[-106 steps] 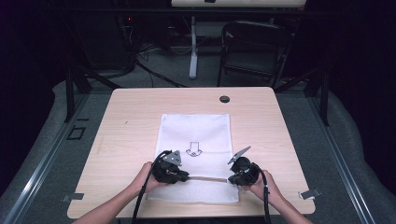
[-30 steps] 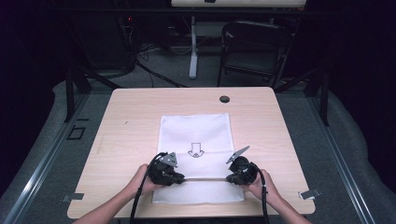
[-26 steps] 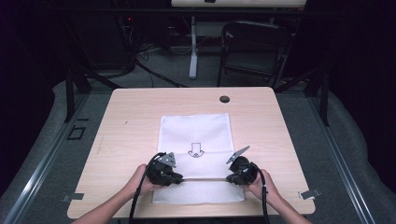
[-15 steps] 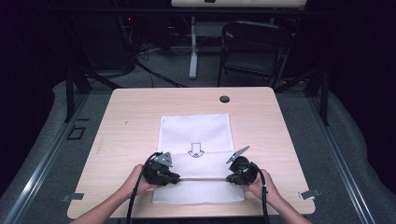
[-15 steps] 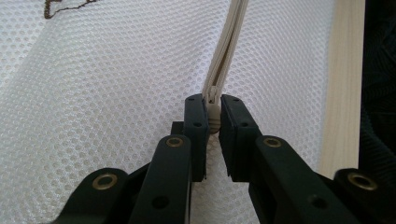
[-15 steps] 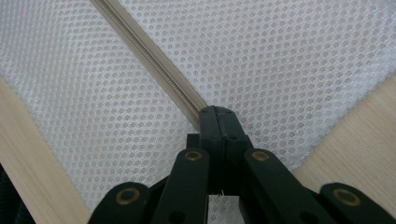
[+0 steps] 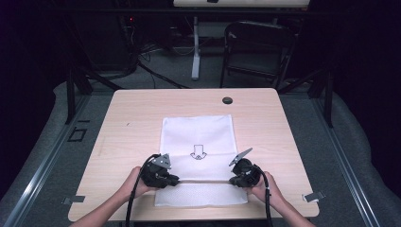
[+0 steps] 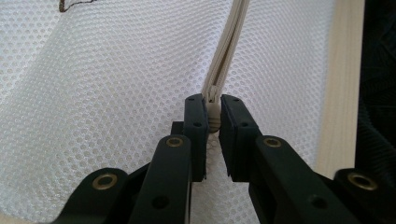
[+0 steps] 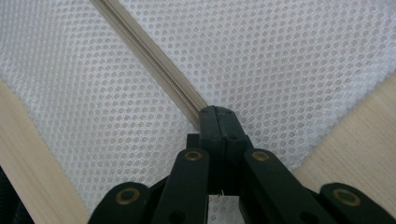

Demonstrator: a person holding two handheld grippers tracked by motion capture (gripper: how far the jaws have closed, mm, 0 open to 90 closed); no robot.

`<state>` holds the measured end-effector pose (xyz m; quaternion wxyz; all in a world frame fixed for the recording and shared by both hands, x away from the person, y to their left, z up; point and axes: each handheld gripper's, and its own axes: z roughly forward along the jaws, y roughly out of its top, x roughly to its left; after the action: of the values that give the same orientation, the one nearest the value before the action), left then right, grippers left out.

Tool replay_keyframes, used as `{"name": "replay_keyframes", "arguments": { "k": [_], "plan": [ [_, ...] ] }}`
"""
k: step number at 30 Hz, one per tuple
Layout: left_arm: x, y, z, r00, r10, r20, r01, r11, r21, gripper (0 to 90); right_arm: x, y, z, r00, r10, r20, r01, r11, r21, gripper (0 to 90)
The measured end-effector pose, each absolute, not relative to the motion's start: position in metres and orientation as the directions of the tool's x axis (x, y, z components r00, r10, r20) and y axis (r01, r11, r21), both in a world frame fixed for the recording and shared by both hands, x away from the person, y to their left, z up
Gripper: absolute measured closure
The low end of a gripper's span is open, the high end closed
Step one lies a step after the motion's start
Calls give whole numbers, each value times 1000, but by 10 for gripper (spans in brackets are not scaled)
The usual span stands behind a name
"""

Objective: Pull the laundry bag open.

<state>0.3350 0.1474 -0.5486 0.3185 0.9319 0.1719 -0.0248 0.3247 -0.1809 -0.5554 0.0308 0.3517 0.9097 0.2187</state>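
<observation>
Both grippers are pinching the mesh bag's (image 7: pixel 197 135) zipper (image 7: pixel 203 179): left gripper (image 8: pixel 213 116) at nine o'clock, right gripper (image 9: pixel 218 116) at three; keeping it taut is helping.

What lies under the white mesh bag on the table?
The white mesh bag lies flat on the light wooden table, whose surface shows around it. Whether anything lies beneath or inside the bag cannot be seen; the mesh covers it.

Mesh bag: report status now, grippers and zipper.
Left gripper shut on zipper end. Right gripper shut on other end. Mesh bag flat on table, zipper taut between. Nothing in the way.
</observation>
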Motion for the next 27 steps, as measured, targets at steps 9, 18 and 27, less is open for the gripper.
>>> {"name": "replay_keyframes", "arguments": {
  "k": [9, 18, 27],
  "plan": [
    [335, 158, -548, 934, 316, -166, 350, -725, 594, 813, 325, -181, -555, -755, 649, 96, 623, 663, 415, 900],
    [334, 177, -540, 926, 348, -146, 364, -720, 591, 814, 324, -181, -555, -761, 643, 89, 614, 670, 417, 900],
    [329, 202, -540, 908, 395, -143, 399, -706, 585, 813, 325, -182, -555, -756, 647, 98, 621, 663, 419, 900]
  ]
}}
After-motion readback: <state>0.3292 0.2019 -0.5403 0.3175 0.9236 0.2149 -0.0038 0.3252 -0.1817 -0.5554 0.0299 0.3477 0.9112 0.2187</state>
